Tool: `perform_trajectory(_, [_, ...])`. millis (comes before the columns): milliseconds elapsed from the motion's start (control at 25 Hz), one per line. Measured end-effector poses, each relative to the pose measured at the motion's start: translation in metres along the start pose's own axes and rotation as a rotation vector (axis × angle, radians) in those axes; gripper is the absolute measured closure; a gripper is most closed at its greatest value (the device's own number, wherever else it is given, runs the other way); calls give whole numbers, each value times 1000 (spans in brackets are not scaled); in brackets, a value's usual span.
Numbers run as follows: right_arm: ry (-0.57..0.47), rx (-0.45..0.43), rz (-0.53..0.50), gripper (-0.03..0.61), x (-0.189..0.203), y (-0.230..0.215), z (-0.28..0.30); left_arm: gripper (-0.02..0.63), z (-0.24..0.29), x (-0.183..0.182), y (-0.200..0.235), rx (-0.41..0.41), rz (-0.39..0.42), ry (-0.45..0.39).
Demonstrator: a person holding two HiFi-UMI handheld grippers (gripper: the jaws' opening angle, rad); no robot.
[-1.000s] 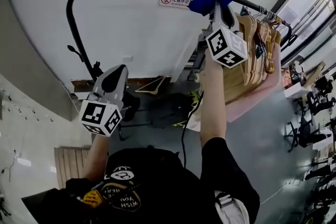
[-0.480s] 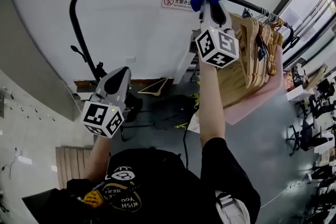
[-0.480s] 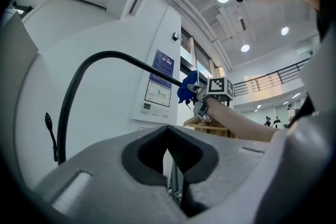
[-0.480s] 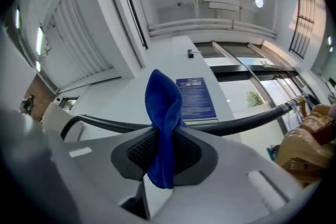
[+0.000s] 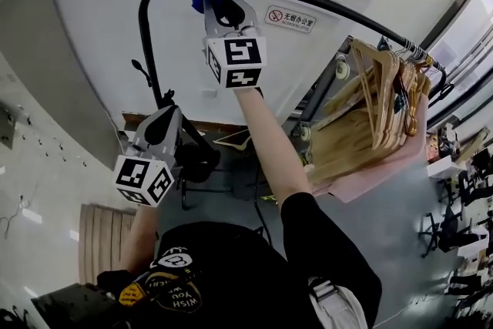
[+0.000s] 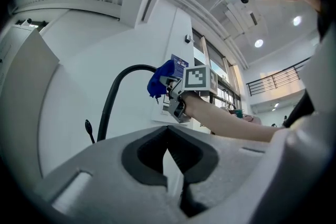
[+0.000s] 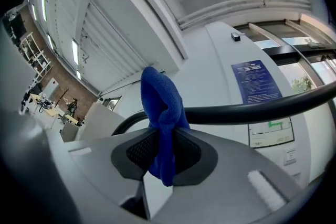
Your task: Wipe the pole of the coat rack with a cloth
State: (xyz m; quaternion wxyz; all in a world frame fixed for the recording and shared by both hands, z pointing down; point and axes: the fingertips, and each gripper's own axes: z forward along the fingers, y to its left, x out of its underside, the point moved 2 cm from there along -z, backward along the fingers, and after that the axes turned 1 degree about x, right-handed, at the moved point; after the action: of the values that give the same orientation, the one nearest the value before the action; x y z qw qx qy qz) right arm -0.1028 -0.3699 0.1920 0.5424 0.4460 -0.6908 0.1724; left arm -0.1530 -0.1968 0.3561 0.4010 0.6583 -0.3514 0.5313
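The step in hand appears to be the wiping stroke along the top of the rack, close to the bend where the bar curves down to the upright. To do it well, the person should press the cloth (image 7: 160,107) firmly on the pole (image 7: 252,110) and slide it with even pressure. At the bend, the wrist should turn so that the fabric follows the curve and does not lift from the tube. The grip should be tight, because friction on the bar could pull the fabric out.

The right tongs (image 7: 161,157) are closed on the blue cloth, and its lower end hangs out between the jaws. The upper part of the cloth rises past the tips and lies against the black pole, covering it at that spot; the bar continues bare to the right. So the cloth is directly in front of the tongs, touching the pole.

The left tongs (image 6: 170,165) have their jaws together with nothing between them. They are held lower, well apart from the cloth. The wooden hangers (image 5: 377,104) hang far along the bar, away from the wiping place.
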Motion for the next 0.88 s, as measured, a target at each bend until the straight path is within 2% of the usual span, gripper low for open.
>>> perform_trajectory(160, [-14, 0, 7, 506, 1, 5, 5, 614, -3, 1, 4, -5, -4, 8])
perform_trajectory(360, [-20, 97, 17, 506, 0, -53, -33, 614, 8, 5, -4, 28, -8, 20])
perform_trajectory(680, [15, 375, -11, 505, -3, -199, -135, 614, 42, 21, -61, 188, -13, 49])
perform_trajectory(880, [4, 581, 56, 505, -7, -286, -200, 614, 47, 25, -71, 215, -22, 56])
